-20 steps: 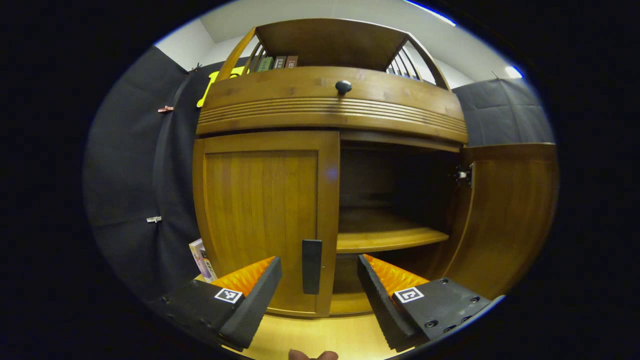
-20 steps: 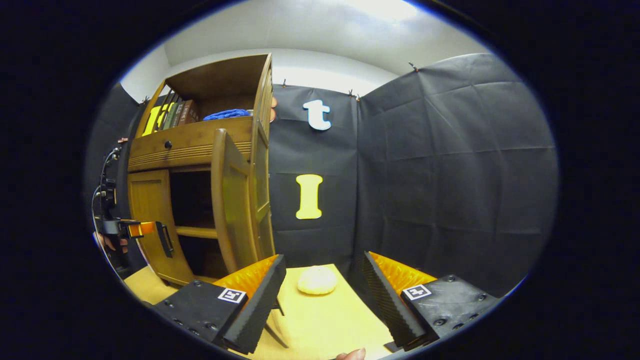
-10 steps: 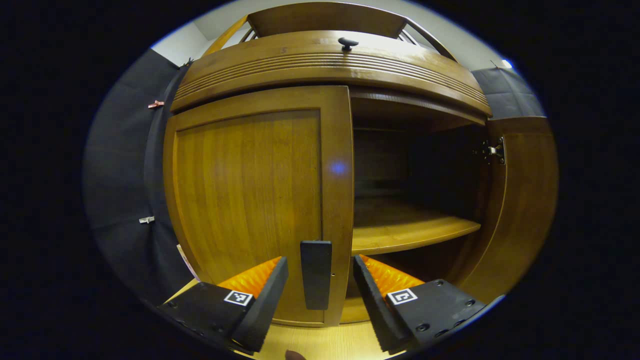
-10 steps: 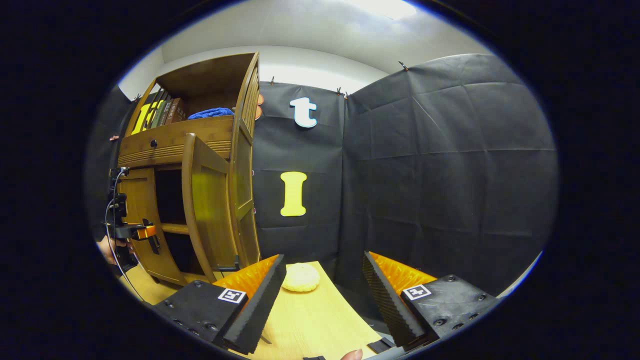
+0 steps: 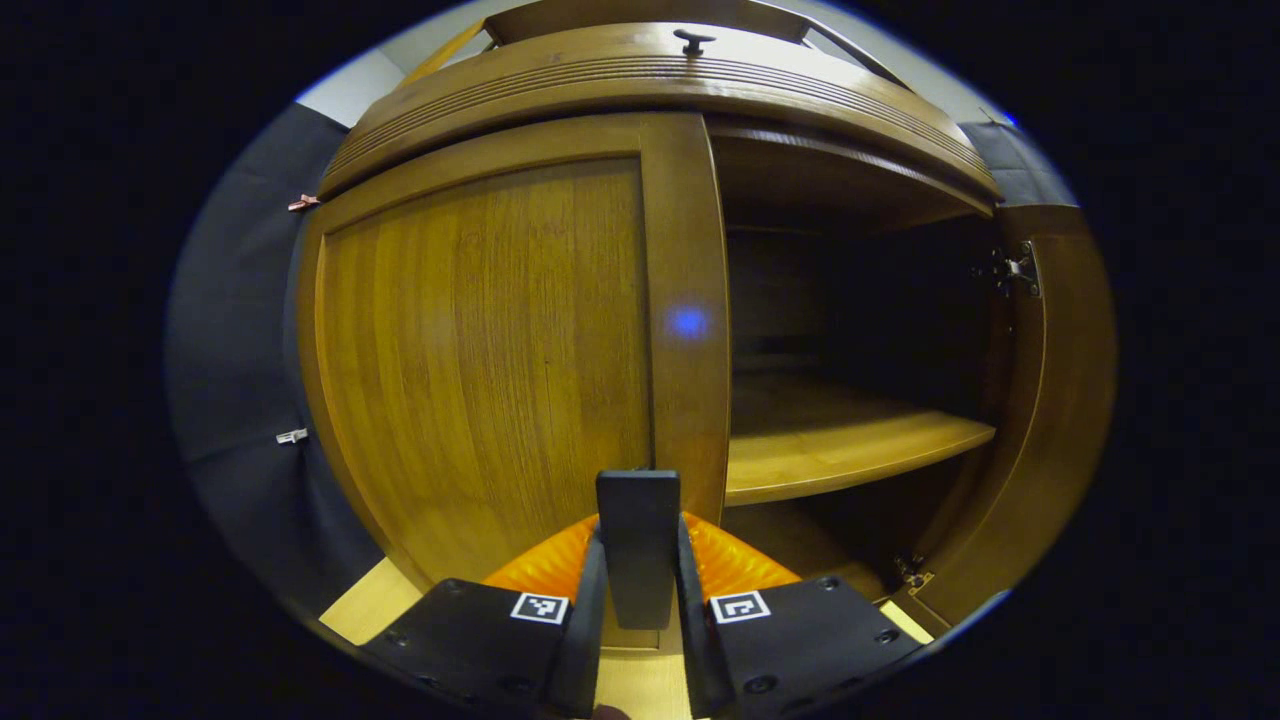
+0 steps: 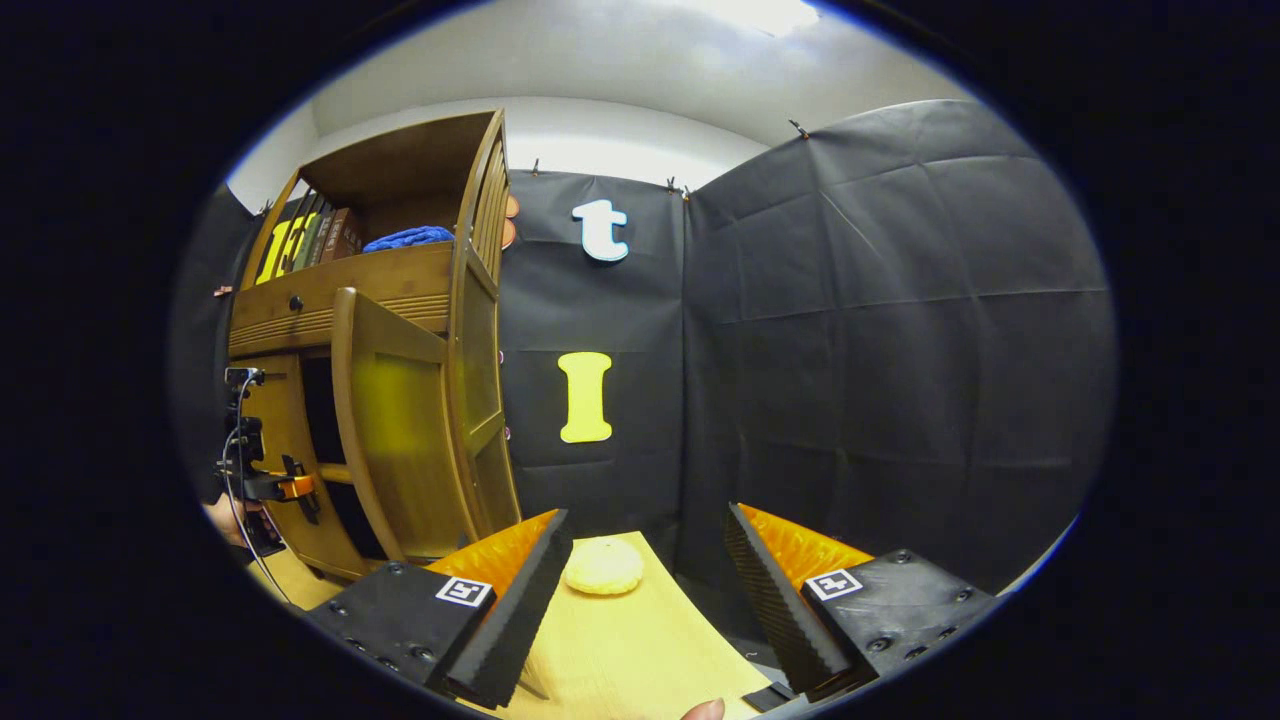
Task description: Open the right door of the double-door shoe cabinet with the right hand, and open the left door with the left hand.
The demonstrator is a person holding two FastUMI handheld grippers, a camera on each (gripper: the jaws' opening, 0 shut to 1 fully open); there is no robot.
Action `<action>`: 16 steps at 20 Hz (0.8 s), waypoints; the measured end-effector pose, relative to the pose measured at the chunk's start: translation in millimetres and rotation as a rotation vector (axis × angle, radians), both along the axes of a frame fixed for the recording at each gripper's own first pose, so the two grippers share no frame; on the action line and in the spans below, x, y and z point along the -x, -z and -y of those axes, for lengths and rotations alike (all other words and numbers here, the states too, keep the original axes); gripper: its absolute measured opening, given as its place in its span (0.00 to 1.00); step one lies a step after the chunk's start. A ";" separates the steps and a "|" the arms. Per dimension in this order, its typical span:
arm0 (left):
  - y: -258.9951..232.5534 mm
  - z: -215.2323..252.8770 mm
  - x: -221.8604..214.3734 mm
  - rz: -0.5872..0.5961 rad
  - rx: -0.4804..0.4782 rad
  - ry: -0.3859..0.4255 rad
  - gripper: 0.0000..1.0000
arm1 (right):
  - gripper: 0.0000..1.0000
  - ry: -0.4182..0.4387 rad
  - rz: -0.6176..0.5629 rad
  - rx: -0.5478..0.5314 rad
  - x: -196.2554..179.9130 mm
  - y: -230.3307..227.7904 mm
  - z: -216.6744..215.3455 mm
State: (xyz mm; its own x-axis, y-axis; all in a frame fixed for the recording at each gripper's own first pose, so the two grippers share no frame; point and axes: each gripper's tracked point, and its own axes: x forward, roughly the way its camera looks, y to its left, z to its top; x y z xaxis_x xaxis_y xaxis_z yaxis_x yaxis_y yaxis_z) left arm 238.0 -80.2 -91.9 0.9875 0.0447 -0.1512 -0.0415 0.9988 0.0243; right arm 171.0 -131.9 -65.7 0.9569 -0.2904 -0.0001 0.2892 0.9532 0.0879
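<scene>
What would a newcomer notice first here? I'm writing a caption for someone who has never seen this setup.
In the left gripper view, the left claw is shut on the dark handle of the closed left door. Beside it the right door stands swung open, baring a shelf. In the right gripper view, the right claw is open above a wooden table.

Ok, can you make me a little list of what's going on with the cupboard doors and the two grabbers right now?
left door: closed
left door handle: dark upright bar, pinched from both sides
left gripper: shut on the handle
right door: swung open, hinge showing in the left gripper view
right gripper: open, holding nothing, pointed away from the cabinet
inside the cabinet: a bare wooden shelf
table: pale round thing lying on it
top shelf: books and something blue
</scene>
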 end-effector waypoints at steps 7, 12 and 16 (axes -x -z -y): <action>0.9 -0.1 7.3 -0.038 0.017 -0.003 0.29 | 0.98 -0.044 -0.006 -0.015 11.2 -5.9 -23.7; -5.7 -4.6 17.0 -0.029 0.023 -0.002 0.28 | 0.98 -0.054 0.001 -0.016 27.3 -15.2 -45.0; -6.0 -3.2 13.8 -0.020 0.031 0.009 0.28 | 0.98 -0.092 0.000 0.023 35.0 -20.3 -78.4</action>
State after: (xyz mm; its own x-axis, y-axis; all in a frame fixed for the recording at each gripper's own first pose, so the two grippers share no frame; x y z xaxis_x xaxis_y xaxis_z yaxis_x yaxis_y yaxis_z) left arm 224.2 -77.0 -85.8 0.9845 0.0309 -0.1724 -0.0324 0.9995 -0.0057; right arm 136.0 -53.5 -45.4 0.9795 -0.2014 0.0058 0.2006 0.9775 0.0657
